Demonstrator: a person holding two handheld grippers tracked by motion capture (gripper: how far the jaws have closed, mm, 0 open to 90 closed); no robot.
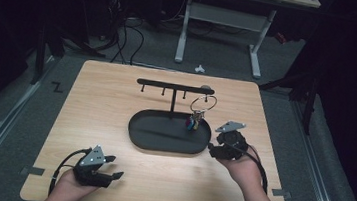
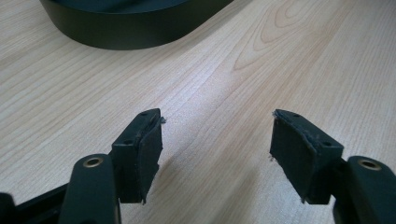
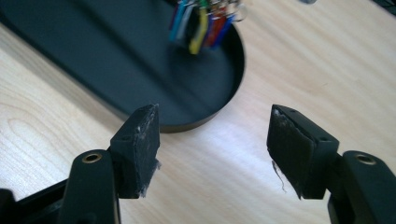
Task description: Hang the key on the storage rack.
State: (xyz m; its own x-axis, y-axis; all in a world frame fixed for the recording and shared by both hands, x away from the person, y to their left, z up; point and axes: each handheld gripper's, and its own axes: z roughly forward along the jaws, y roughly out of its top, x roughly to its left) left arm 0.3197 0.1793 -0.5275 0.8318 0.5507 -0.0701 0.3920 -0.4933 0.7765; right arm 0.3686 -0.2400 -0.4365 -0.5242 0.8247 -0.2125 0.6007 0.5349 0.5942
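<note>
Right gripper [image 1: 210, 148] sits near the tabletop's right edge, just beside the tray's [image 1: 136, 126] right end, jaws spread and empty. We judge the hanging done: the key ring [image 1: 202, 104] with its coloured tags hangs from the rack's [image 1: 174, 86] right end. Left gripper [image 1: 115, 167] rests near the front-left corner, also spread and empty; little seems left.

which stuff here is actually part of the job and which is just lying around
Part of the job:
- key ring with coloured tags, hanging on the rack
- black hook rack
- oval black tray under it
- right gripper, open, beside the tray
- left gripper, open, at the near table edge

Just lying about:
- white desk frame behind
- cables on the floor
- small white part on the floor
</note>
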